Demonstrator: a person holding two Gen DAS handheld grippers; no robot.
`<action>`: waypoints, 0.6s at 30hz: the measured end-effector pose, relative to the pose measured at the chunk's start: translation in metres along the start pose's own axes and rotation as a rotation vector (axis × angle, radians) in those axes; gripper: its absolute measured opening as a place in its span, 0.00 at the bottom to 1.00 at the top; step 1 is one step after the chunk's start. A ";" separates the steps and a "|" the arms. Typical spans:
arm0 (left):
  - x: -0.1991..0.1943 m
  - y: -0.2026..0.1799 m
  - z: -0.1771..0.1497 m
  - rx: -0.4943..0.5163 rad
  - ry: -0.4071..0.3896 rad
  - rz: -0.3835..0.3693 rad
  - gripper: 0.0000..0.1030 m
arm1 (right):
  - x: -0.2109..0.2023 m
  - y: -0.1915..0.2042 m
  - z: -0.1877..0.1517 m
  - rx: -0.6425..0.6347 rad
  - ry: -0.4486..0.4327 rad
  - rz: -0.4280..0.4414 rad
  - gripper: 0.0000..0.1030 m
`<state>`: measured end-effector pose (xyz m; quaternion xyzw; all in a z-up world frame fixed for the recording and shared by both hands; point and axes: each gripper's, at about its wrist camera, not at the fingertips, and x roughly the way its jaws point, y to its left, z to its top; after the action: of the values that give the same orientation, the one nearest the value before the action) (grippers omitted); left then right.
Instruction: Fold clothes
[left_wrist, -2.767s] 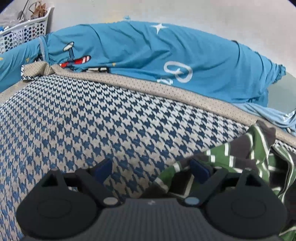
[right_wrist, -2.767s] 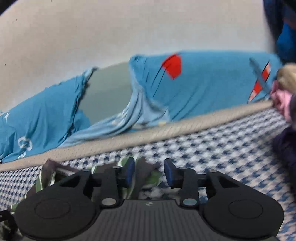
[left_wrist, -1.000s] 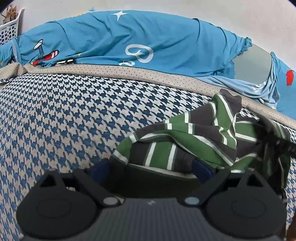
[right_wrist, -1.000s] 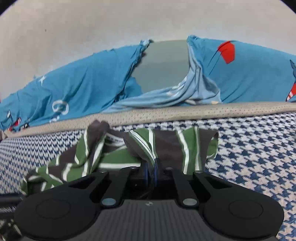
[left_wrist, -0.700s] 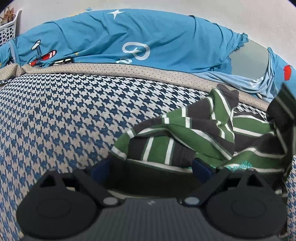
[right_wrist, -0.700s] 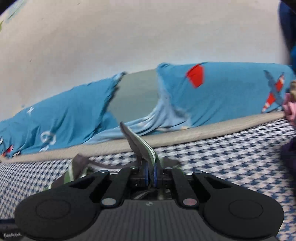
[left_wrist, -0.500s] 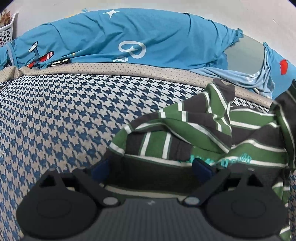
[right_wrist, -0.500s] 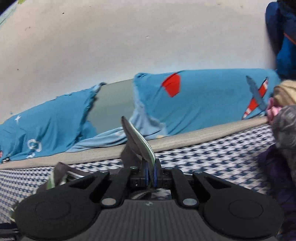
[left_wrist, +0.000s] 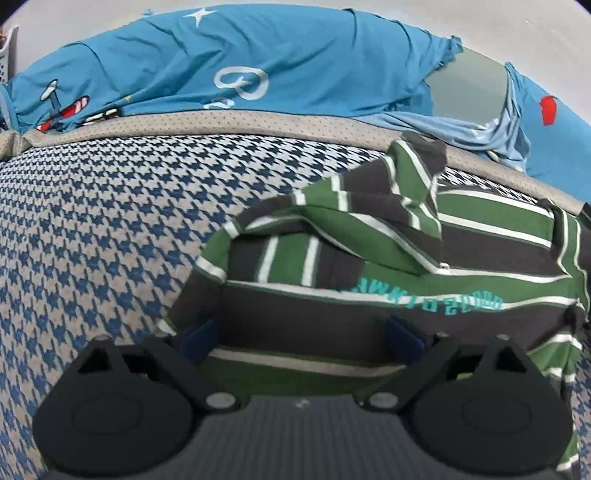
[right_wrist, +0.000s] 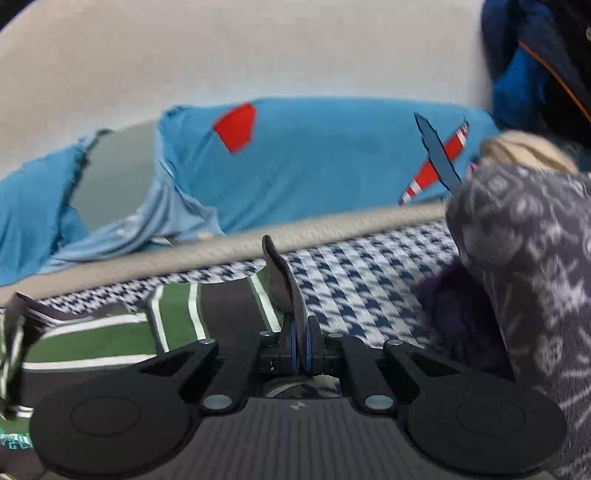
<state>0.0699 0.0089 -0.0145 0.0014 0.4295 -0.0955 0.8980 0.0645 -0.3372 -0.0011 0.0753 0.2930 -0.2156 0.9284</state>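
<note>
The green, charcoal and white striped knit top (left_wrist: 424, 258) lies rumpled on the blue-and-cream houndstooth bed cover (left_wrist: 110, 221), a sleeve flopped over its chest, so I judge the folding barely begun: it is only being spread, with every fold left to do.

The left tool (left_wrist: 301, 334) stands spread wide over the near hem, pads gripping nothing. The right tool (right_wrist: 299, 345) is pressed together, pinching a dark edge of the top that sticks up at twelve o'clock.

Only the left view shows the teal lettering. Only the right view shows a grey patterned fleece heap (right_wrist: 524, 280) at three o'clock.
</note>
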 end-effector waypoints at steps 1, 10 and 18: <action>0.000 -0.001 0.000 0.004 0.001 -0.003 0.94 | 0.000 0.000 0.000 -0.012 -0.002 -0.012 0.06; -0.007 -0.006 -0.006 0.048 0.002 -0.041 0.94 | -0.006 -0.013 0.001 0.015 0.003 -0.065 0.08; -0.018 -0.003 -0.018 0.075 -0.009 -0.067 0.94 | -0.036 -0.008 -0.005 -0.027 0.021 0.114 0.18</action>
<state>0.0447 0.0104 -0.0115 0.0202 0.4215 -0.1413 0.8955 0.0322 -0.3300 0.0152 0.0817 0.3007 -0.1574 0.9371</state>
